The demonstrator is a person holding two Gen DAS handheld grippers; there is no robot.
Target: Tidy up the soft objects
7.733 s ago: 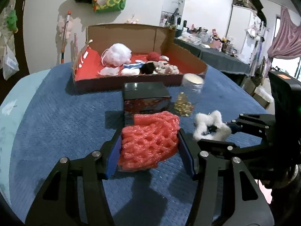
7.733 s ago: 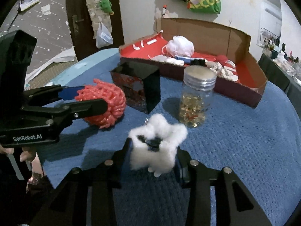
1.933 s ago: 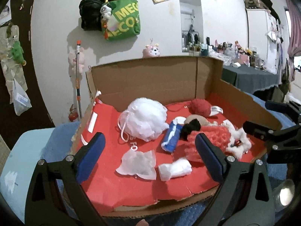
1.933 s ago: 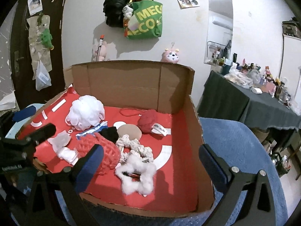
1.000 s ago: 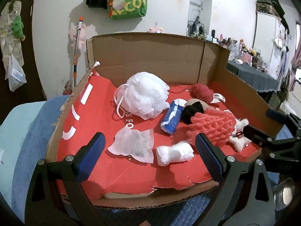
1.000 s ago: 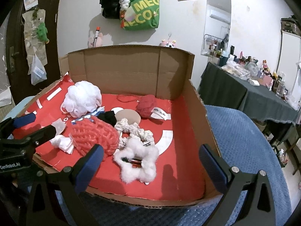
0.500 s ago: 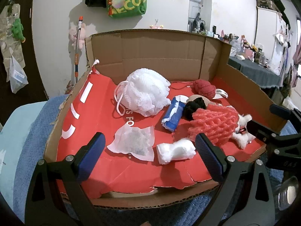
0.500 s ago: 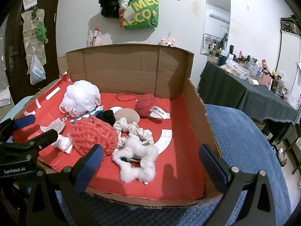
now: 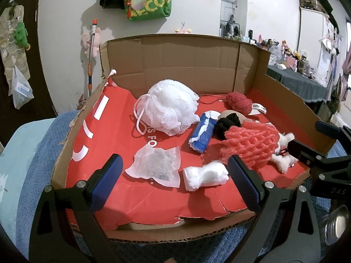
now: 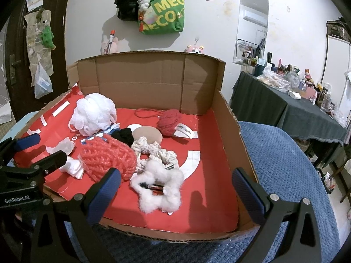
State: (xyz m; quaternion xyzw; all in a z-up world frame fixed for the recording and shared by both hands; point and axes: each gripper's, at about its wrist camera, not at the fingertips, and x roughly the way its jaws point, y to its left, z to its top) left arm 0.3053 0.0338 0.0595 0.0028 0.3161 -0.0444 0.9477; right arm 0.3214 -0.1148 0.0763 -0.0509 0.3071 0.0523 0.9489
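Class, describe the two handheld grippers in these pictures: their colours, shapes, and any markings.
The left gripper and right gripper look alike: black angular frames with triangular cut-outs, silver round bolts, and two fingers faced with ribbed dark-blue pads. In the right wrist view the left gripper's side reads "GenRobot.AI" in white. No cables or sleeves show.

Red foam net (image 9: 250,146); white scrunchie (image 10: 158,188); red-lined box (image 9: 190,70).

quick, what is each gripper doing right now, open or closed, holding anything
Left gripper: open, holding nothing.
Right gripper: open, holding nothing; the fluffy white star-shaped scrunchie lies loose in the red-lined cardboard box.
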